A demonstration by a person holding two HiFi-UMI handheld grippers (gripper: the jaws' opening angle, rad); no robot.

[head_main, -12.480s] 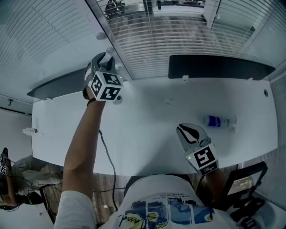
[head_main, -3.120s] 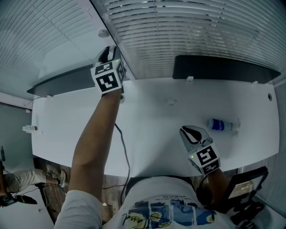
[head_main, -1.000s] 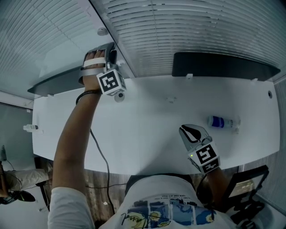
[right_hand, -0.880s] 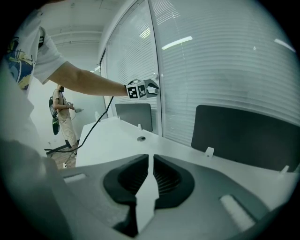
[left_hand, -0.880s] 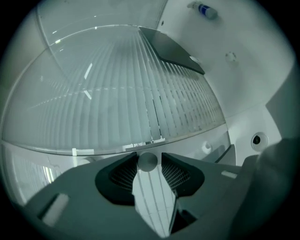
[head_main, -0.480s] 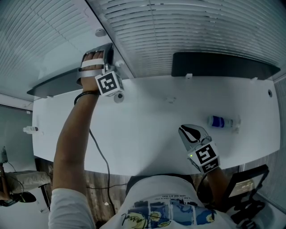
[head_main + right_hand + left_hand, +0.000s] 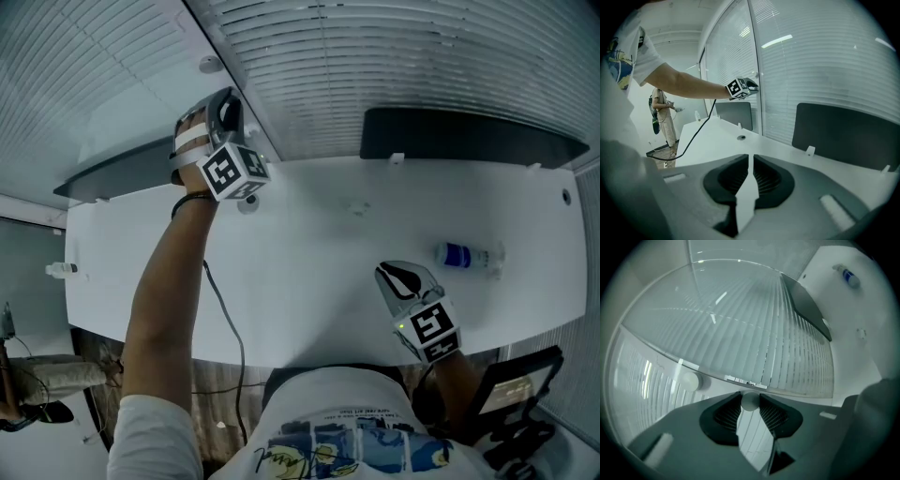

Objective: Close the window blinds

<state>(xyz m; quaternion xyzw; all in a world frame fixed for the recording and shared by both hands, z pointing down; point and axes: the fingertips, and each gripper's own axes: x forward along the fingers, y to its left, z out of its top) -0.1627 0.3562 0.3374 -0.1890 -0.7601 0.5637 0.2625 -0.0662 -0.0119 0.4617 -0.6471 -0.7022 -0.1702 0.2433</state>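
progress: blinds [image 7: 394, 66] slats look mostly tilted shut, perhaps a little turning left | left gripper [image 7: 228, 111]: arm stretched up to the window frame, fingers have just been closing and pinch a small white knob [image 7: 750, 401] beside the blinds | right gripper [image 7: 401, 278]: low over the counter [image 7: 309, 272], fingers together, empty

White horizontal blinds [image 7: 403, 66] hang behind glass, slats partly tilted, with a small round knob [image 7: 750, 401]
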